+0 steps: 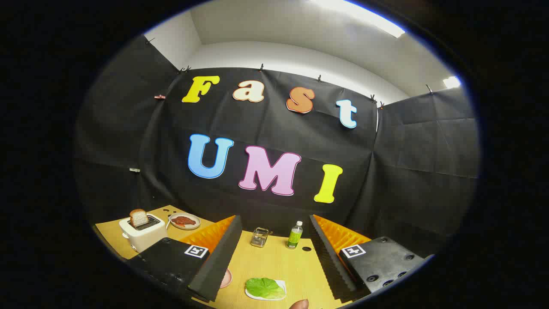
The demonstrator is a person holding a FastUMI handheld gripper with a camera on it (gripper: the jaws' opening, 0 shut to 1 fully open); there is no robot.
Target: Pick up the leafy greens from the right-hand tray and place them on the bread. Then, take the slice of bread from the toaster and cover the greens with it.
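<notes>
Fingers spread wide, grasping nothing, above the tabletop. Leafy greens on their white tray low in the frame's centre; toaster with bread slice lower left.

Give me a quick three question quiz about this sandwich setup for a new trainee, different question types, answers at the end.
1. True or false: the gripper has its fingers shut on the leafy greens.
2. Multiple choice: where is the slice of bread? A) lying on the small tray with the greens; B) standing up out of the toaster; C) beside the green bottle.
3. Fill in: between the spread fingers, beyond the greens, a small wire ____ stands next to the bottle on the wooden table.

Key:
1. False. The fingers are spread wide and hold nothing; the greens lie on the tray between them.
2. B
3. basket
</notes>
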